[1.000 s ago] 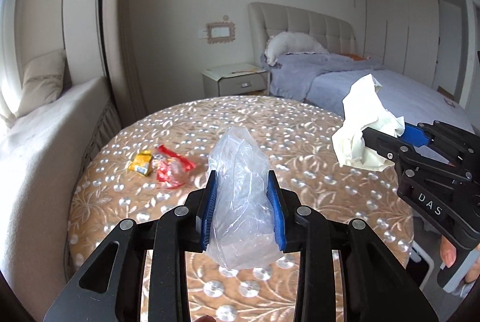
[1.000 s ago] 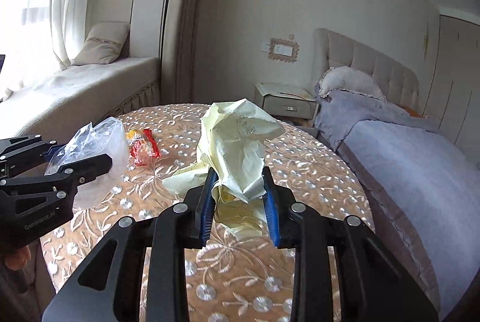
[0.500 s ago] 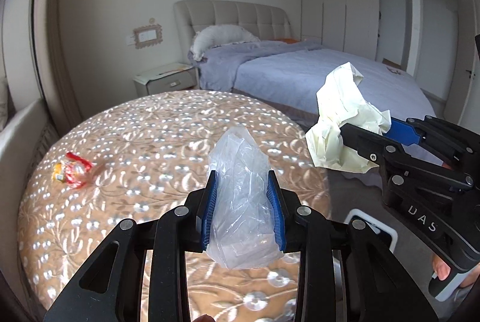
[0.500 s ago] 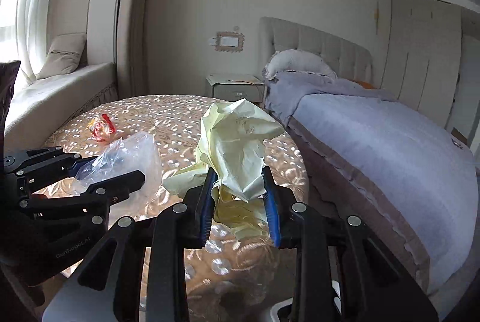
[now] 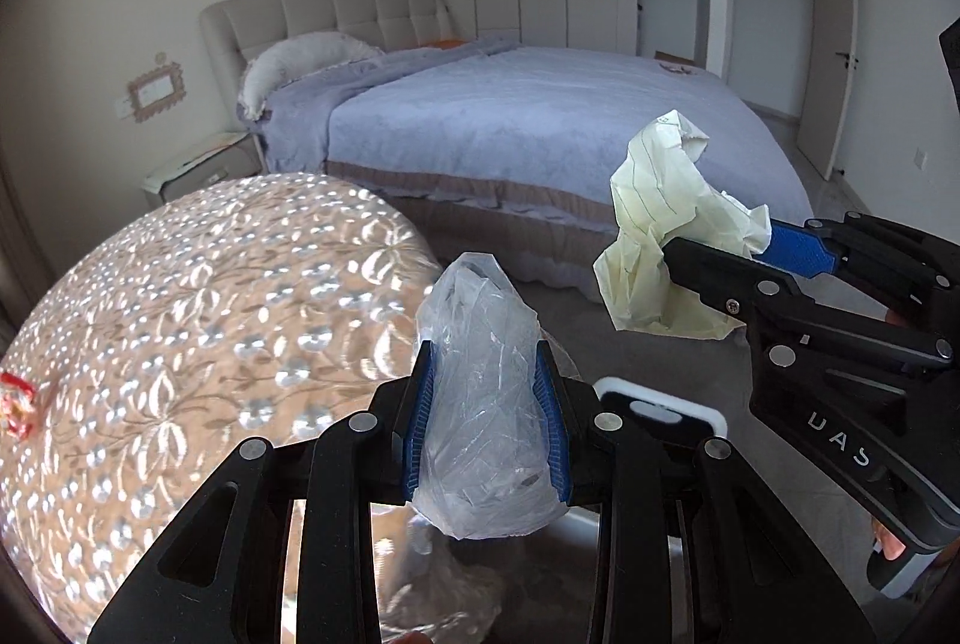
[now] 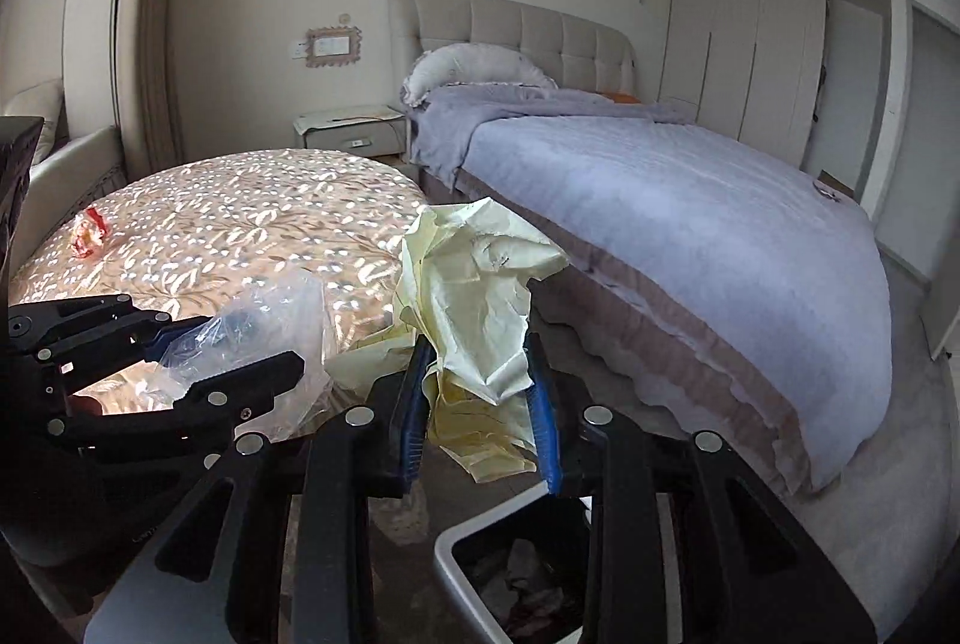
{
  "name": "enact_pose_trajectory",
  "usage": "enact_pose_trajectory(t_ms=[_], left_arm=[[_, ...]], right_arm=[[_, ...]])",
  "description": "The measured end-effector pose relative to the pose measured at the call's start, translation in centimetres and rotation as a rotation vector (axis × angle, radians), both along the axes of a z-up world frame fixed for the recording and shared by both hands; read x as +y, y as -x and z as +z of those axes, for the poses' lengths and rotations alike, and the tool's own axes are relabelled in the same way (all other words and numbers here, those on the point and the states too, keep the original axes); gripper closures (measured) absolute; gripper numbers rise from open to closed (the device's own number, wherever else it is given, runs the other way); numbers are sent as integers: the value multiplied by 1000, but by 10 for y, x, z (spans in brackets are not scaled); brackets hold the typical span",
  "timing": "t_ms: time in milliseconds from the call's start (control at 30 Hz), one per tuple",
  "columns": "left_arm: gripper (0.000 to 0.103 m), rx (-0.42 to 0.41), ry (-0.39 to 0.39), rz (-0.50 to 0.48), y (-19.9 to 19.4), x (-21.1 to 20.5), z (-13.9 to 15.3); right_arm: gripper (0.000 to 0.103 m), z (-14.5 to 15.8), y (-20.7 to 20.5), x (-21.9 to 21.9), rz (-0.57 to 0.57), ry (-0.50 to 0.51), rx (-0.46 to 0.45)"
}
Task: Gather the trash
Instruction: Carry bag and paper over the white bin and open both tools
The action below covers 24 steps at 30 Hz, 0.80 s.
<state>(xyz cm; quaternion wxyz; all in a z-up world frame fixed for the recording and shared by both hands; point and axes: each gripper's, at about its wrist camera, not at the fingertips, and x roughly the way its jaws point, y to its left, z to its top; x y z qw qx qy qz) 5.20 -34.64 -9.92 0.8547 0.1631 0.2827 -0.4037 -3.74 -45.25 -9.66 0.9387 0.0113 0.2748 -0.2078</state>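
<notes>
My left gripper (image 5: 483, 404) is shut on a crumpled clear plastic bag (image 5: 483, 392) and holds it in the air past the round table's right edge. My right gripper (image 6: 477, 392) is shut on a crumpled pale yellow paper (image 6: 474, 308), also in the air; it shows in the left wrist view (image 5: 666, 230) to the right. A white-rimmed trash bin (image 6: 462, 536) with trash inside sits on the floor below the right gripper; its rim shows in the left wrist view (image 5: 660, 407). A red wrapper (image 6: 89, 231) lies on the table's far left.
The round table (image 5: 180, 320) with a beige patterned cloth is at the left. A bed (image 6: 690, 236) with a lilac cover stands close on the right. A nightstand (image 6: 348, 128) is behind the table. Grey floor lies between table and bed.
Both grippers have swung right, off the table toward the floor beside the bed, each still holding its trash. The trash bin has come into view below them.
</notes>
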Motion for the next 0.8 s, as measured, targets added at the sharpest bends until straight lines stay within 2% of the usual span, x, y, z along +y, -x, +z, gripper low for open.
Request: enact_pose_trajectory(t_ms=[133, 267, 467, 600, 800], left_arm=[[72, 54, -44, -82, 7, -35, -24], [72, 73, -109, -195, 13, -65, -58], [72, 170, -188, -320, 17, -109, -105], [72, 222, -237, -383, 16, -133, -130], [72, 315, -296, -416, 2, -154, -164]], right_arm=[[71, -21, 9, -22, -50, -29, 41], [71, -53, 15, -46, -115, -42, 112], [71, -95, 20, -93, -172, -204, 181], [71, -121, 16, -117, -193, -276, 229], [71, -159, 10, -148, -221, -417, 290]])
